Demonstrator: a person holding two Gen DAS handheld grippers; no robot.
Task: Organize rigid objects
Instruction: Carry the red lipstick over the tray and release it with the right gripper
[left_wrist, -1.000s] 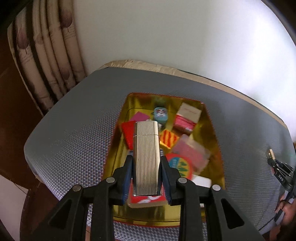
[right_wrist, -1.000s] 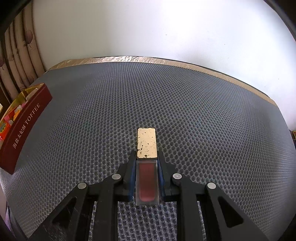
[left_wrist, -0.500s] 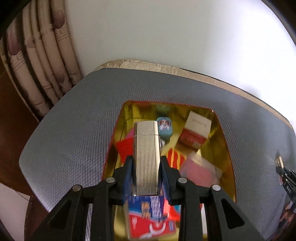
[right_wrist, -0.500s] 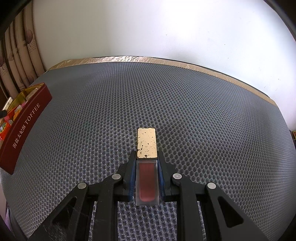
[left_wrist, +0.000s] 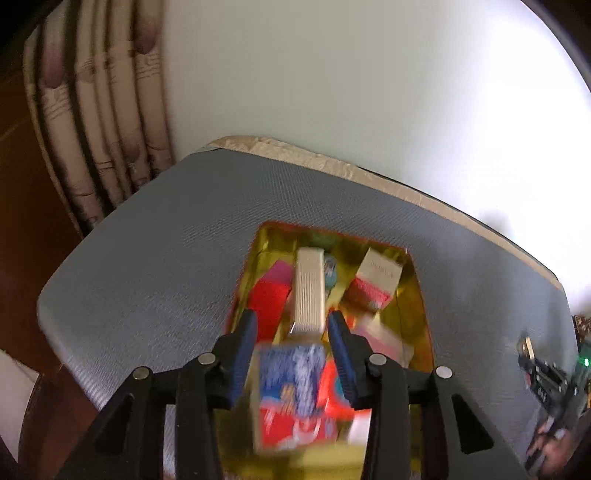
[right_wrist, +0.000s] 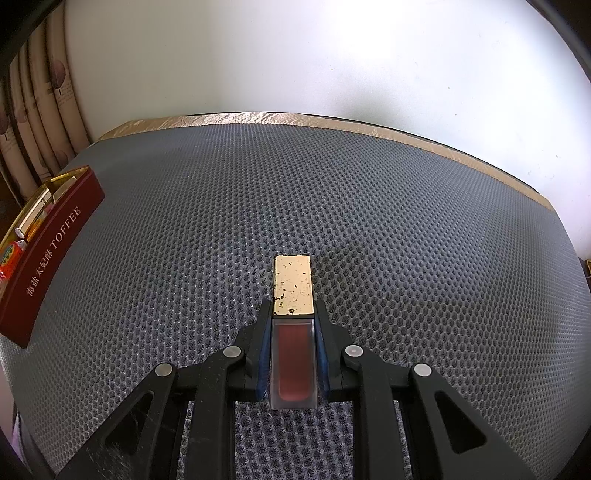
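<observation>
In the left wrist view my left gripper (left_wrist: 291, 325) is open above the gold-lined toffee tin (left_wrist: 421, 314). The ribbed silver case (left_wrist: 310, 291) lies free in the tin between the spread fingers, among small colourful boxes. In the right wrist view my right gripper (right_wrist: 293, 317) is shut on a lip gloss tube with a gold cap (right_wrist: 293, 291), held just above the grey mesh mat (right_wrist: 406, 221). The tin (right_wrist: 48, 251) shows at the far left there, with the silver case (right_wrist: 31, 218) inside.
A white and pink box (left_wrist: 376, 284), a red box (left_wrist: 267, 299) and a blue and red packet (left_wrist: 291, 391) lie in the tin. A curtain (left_wrist: 92, 129) hangs at the left. A white wall stands behind the table.
My left gripper opened and let the silver case drop into the tin. The right gripper has held still with the lip gloss.
</observation>
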